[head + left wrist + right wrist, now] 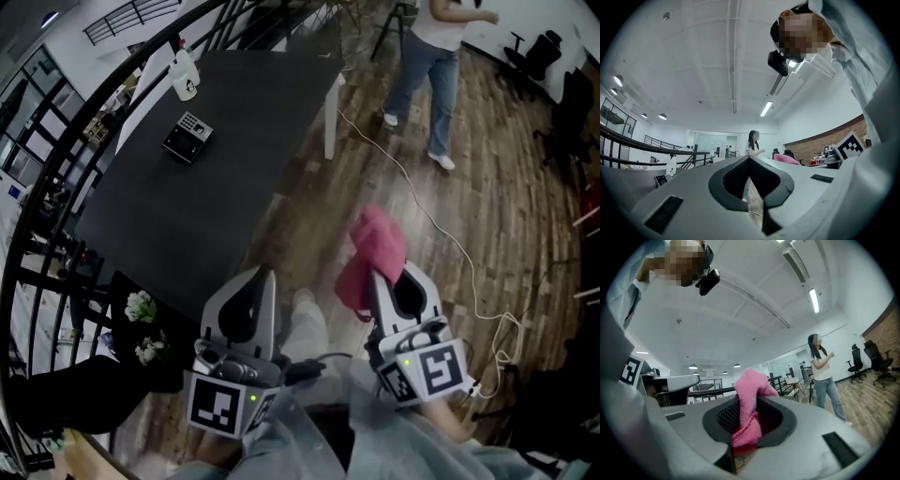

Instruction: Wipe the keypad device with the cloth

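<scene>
The right gripper is clenched on the pink cloth. In its own view the fabric is pinched between the jaws and rises in a fold above them. In the head view the rest hangs loose over the wooden floor. The hold looks like a carrying grip, with enough cloth left free to serve as a wiping pad later.

The left gripper is closed on nothing, its jaw tips meeting with only floor showing through the gap behind them. It looks parked rather than working, probably kept free to steady the device.

Both grippers are held low and close to the body, well apart from the dark desk. The keypad device lies flat on the desk toward 11 o'clock from them, untouched. A white bottle stands near it at its 12 o'clock, beside the desk's far edge. Wiping has not begun, and the person would first have to close in on the desk.

Another person stands on the floor at about 1 o'clock, and a pale cable trails across the boards.

Nothing can be read. The keys on the device and the dark mark on the bottle are too small, and the gripper cubes carry only black-and-white square patterns.
</scene>
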Motion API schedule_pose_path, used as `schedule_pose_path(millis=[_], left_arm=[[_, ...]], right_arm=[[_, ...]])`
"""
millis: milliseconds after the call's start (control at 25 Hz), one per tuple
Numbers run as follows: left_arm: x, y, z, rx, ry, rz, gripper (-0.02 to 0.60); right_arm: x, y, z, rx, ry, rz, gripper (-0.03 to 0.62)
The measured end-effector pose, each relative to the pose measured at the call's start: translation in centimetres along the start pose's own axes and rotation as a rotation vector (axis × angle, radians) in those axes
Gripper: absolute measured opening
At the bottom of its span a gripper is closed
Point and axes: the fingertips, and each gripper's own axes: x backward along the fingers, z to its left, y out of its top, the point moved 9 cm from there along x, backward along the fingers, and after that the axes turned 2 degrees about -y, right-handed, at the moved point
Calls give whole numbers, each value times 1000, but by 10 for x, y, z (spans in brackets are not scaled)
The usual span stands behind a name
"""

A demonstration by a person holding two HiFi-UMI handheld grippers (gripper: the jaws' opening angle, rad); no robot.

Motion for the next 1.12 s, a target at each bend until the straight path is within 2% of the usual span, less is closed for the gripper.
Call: schedule_pose_path(millis=[160, 360, 720, 960, 1120], left_arm=[[-14, -4, 12, -17, -9, -26, 5], [-39, -12, 33, 13, 2, -23, 5], [-99, -22, 87, 25, 20, -19, 5], [-149, -22, 130, 33, 23, -7, 5], [-178, -24, 162, 34, 58, 5, 5]], right_arm=[[-10, -1, -8, 0, -19, 1, 71], [-40, -3, -17, 18, -23, 21, 71], [-125, 7, -31, 48, 16, 29, 71], [-186, 14, -49, 41, 6, 44, 71], [-228, 18, -60, 43, 2, 56, 71]])
